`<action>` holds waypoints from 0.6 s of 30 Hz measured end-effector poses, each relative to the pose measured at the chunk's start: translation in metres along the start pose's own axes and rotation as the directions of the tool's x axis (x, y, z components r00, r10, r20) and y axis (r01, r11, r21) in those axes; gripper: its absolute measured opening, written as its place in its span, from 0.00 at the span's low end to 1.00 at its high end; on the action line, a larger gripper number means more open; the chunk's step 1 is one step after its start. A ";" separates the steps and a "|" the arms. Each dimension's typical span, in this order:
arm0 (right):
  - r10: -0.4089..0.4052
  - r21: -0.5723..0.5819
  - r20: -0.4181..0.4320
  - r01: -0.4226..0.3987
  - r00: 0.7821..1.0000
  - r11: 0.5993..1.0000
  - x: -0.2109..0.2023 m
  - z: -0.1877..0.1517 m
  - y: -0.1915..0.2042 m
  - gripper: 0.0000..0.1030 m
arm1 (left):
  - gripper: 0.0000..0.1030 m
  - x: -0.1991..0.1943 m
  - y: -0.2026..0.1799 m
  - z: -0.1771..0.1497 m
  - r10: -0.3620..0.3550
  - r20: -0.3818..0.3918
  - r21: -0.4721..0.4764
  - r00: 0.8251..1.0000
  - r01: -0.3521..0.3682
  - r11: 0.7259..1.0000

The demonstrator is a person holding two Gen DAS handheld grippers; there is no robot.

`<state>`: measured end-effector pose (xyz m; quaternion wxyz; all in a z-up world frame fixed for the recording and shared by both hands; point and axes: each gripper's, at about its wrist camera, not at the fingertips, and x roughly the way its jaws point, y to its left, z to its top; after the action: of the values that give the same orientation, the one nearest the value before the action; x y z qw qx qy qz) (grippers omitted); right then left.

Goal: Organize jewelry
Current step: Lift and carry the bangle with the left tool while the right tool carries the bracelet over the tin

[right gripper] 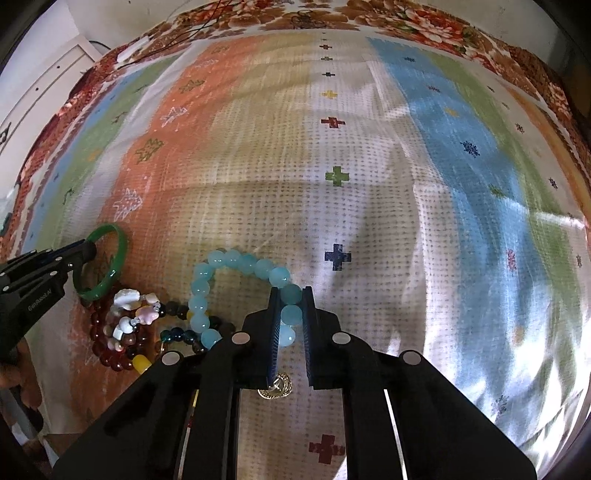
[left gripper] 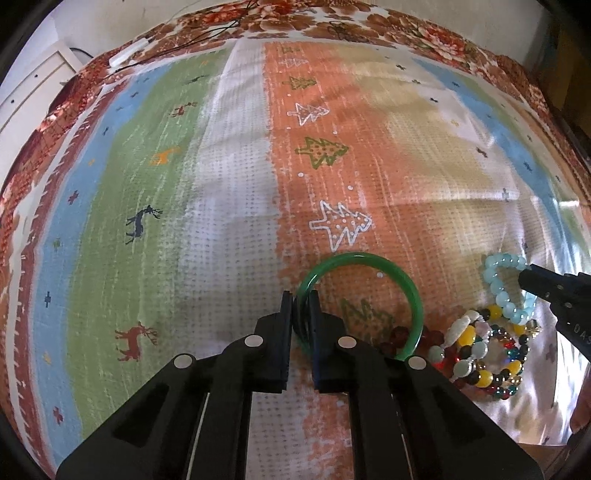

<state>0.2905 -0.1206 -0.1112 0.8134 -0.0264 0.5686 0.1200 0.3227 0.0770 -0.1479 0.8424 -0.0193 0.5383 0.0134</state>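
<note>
My left gripper (left gripper: 299, 301) is shut on a green bangle (left gripper: 402, 275), which stands tilted over the cloth. It also shows in the right wrist view (right gripper: 122, 240), held by the left gripper (right gripper: 86, 251). My right gripper (right gripper: 290, 295) is shut on a light blue bead bracelet (right gripper: 236, 258). It also shows in the left wrist view (left gripper: 498, 288), held by the right gripper (left gripper: 524, 275). A pile of mixed bead bracelets (left gripper: 484, 354) lies between the two grippers, with dark red beads (right gripper: 107, 350) at its left.
A striped patterned cloth (left gripper: 229, 206) with trees and reindeer covers the surface. A small gold pendant (right gripper: 277, 387) lies under my right gripper. A floral cover (left gripper: 332, 22) and a white cable (left gripper: 129, 55) lie at the far edge.
</note>
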 end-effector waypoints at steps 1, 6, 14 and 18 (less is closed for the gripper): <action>0.002 -0.001 0.005 -0.002 1.000 1.000 -0.002 0.000 0.000 0.12 | 0.07 -0.002 0.000 0.000 -0.002 0.004 -0.004 1.000 0.002 1.000; 0.017 -0.012 0.048 -0.017 0.999 1.000 -0.020 0.003 0.005 0.12 | 0.07 -0.018 0.000 0.004 -0.014 0.038 -0.006 0.999 0.014 1.000; 0.027 -0.058 0.084 -0.022 0.996 0.998 -0.042 0.003 0.017 0.12 | 0.08 -0.042 0.001 0.007 -0.035 0.085 -0.022 0.996 0.037 0.999; 0.037 -0.066 0.096 -0.031 0.995 0.997 -0.050 0.000 0.020 0.12 | 0.08 -0.052 -0.001 0.005 -0.046 0.101 -0.019 0.994 0.049 0.999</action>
<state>0.2697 -0.1095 -0.0627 0.8366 -0.0370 0.5246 0.1532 0.3050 0.0758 -0.0984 0.8682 -0.0406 0.4946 0.0003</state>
